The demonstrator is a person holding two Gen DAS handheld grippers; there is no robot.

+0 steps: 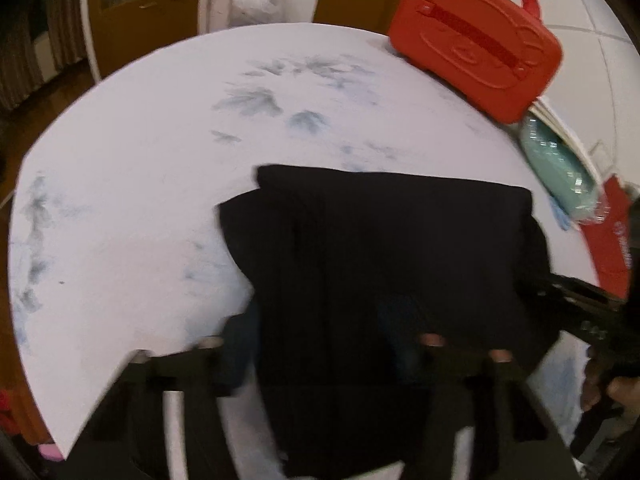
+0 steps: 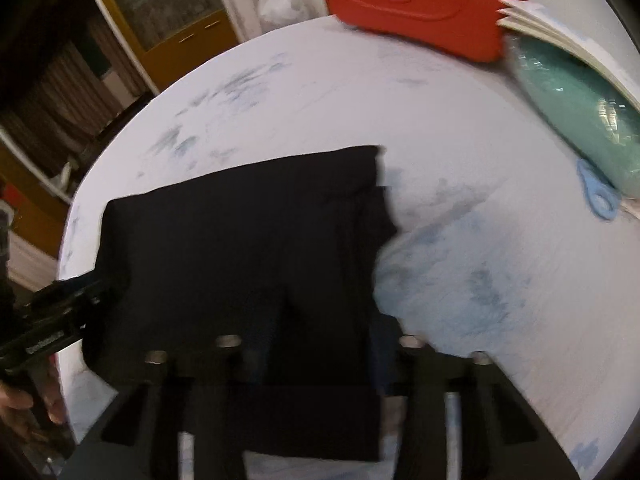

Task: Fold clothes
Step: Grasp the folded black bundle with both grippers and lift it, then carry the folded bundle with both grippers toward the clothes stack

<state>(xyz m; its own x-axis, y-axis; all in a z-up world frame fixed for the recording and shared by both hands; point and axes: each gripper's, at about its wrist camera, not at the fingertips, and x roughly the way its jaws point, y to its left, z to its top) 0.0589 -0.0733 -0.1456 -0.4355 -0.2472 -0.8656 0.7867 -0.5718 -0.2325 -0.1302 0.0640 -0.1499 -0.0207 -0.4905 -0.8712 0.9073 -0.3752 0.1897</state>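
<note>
A black garment [image 1: 384, 248] lies partly folded on the white round table [image 1: 140, 184], its near edge lifted. My left gripper [image 1: 320, 344] holds that near edge; the cloth hangs between and over its fingers. In the right wrist view the same garment [image 2: 248, 240] drapes over my right gripper [image 2: 316, 344], which grips its near edge too. The right gripper also shows at the right of the left wrist view [image 1: 588, 312], and the left gripper at the left of the right wrist view [image 2: 52, 316]. The fingertips are hidden by cloth.
A red case [image 1: 476, 36] stands at the table's far right. A teal wrapped bundle [image 1: 560, 168] and papers [image 2: 572, 40] lie beside it, with a blue ring tag [image 2: 600, 196]. A red bag [image 1: 612, 236] sits at the right edge. Cabinets stand behind the table.
</note>
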